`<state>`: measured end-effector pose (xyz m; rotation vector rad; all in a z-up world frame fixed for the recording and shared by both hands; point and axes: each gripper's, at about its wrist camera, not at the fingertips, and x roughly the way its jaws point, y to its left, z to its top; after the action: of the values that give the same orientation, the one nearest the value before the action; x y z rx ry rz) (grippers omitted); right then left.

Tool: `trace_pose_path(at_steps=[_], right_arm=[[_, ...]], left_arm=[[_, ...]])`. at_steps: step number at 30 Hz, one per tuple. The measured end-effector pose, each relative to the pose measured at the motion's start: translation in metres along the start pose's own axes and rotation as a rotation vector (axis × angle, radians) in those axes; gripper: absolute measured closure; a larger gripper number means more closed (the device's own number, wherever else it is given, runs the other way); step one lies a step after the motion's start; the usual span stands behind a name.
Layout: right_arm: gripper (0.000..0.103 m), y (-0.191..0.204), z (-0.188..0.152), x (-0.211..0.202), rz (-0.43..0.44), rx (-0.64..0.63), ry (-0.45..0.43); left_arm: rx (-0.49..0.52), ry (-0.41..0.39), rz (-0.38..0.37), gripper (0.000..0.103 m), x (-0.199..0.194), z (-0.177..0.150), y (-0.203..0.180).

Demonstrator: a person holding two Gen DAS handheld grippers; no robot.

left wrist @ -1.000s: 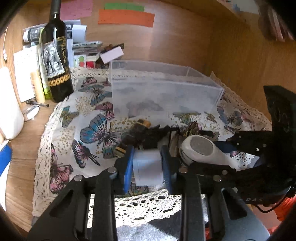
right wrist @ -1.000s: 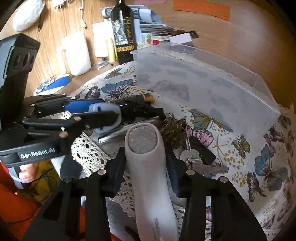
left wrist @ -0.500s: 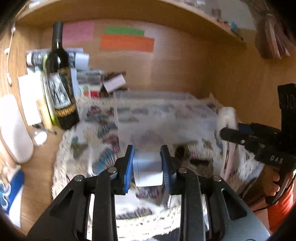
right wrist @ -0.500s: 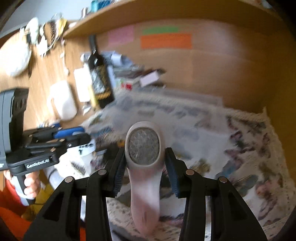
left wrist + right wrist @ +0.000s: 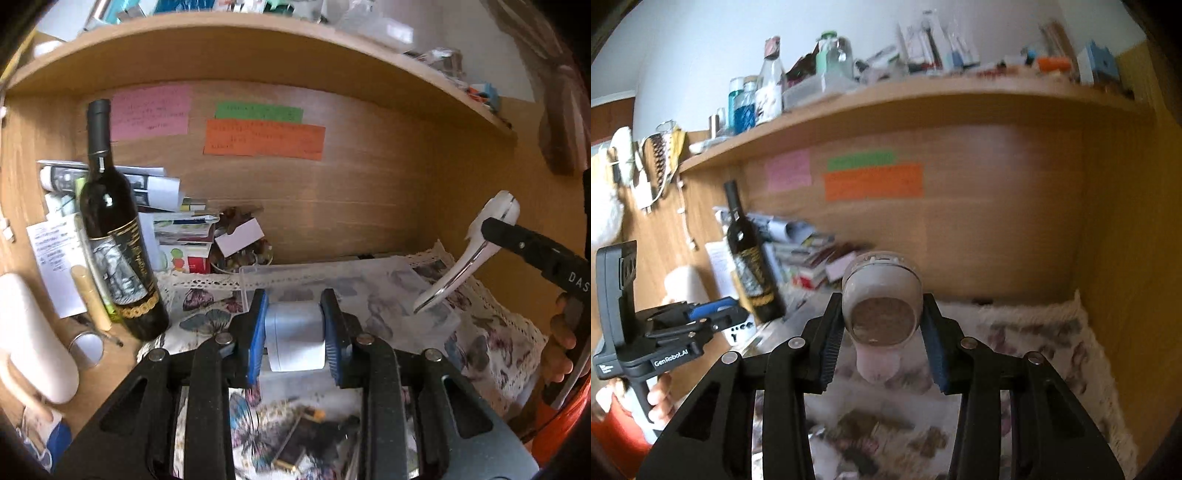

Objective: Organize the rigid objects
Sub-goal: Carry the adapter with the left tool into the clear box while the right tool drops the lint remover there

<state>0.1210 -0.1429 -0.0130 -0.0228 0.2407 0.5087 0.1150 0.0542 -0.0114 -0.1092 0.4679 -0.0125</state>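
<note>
Both grippers lifted off butterfly cloth (image 5: 491,343); left gripper (image 5: 294,332) clamps white adapter (image 5: 294,336), right gripper (image 5: 882,328) clamps callus remover (image 5: 881,314); wine bottle (image 5: 118,251) at 9 o'clock.

Soft daylight, fisheye bending at the edges, motion blur heaviest in the right wrist view.

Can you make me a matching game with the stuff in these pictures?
Things:
1. white block
2. white handheld device
3. wine bottle
4. orange paper

Places:
A. stuck on the wooden back wall
B. gripped in the right tool
C. standing at the left of the butterfly cloth
D. gripped in the left tool

Pairs: 1-D, 2-B, 3-C, 4-A
</note>
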Motion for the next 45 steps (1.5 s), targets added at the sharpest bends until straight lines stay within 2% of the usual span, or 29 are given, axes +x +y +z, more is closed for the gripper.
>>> trace_pose_path(at_steps=[3,6,11,16,22,27,33,37,40,43,45], right_arm=[[0.066,-0.003,0.004,0.017,-0.05,-0.04,0.026],[0.066,-0.008,-0.001,0.039,-0.077,-0.069,0.092],[0.066,-0.017,-0.014,0.07,-0.072,-0.096,0.205],[0.066,-0.013,-0.018,0.103,-0.027,-0.122,0.286],[0.066,0.009,-0.013,0.133,0.006,-0.174,0.313],[0.066,0.019,-0.022,0.164,0.046,-0.183,0.398],[0.066,0.016,-0.033,0.178,0.064,-0.149,0.482],[0.066,0.016,-0.034,0.173,0.035,-0.156,0.481],[0.065,0.015,-0.03,0.157,0.056,-0.123,0.451],[0.062,0.018,-0.028,0.134,0.074,-0.099,0.39],[0.057,0.024,-0.027,0.119,0.076,-0.101,0.354]], left_arm=[[-0.016,0.055,-0.024,0.074,0.025,0.007,0.005],[-0.016,0.135,-0.045,0.074,0.054,0.006,0.005],[0.009,0.258,-0.079,0.074,0.093,-0.003,0.001],[0.022,0.306,-0.094,0.074,0.113,-0.008,-0.002],[0.03,0.343,-0.116,0.074,0.125,-0.012,-0.002],[0.03,0.323,-0.122,0.074,0.119,-0.01,-0.001],[0.025,0.296,-0.117,0.074,0.113,-0.006,0.003],[0.045,0.259,-0.108,0.074,0.098,-0.003,0.001],[0.068,0.223,-0.092,0.074,0.079,0.0,-0.001],[0.083,0.194,-0.087,0.062,0.059,0.001,-0.001],[0.087,0.181,-0.078,0.048,0.047,-0.001,0.002]])
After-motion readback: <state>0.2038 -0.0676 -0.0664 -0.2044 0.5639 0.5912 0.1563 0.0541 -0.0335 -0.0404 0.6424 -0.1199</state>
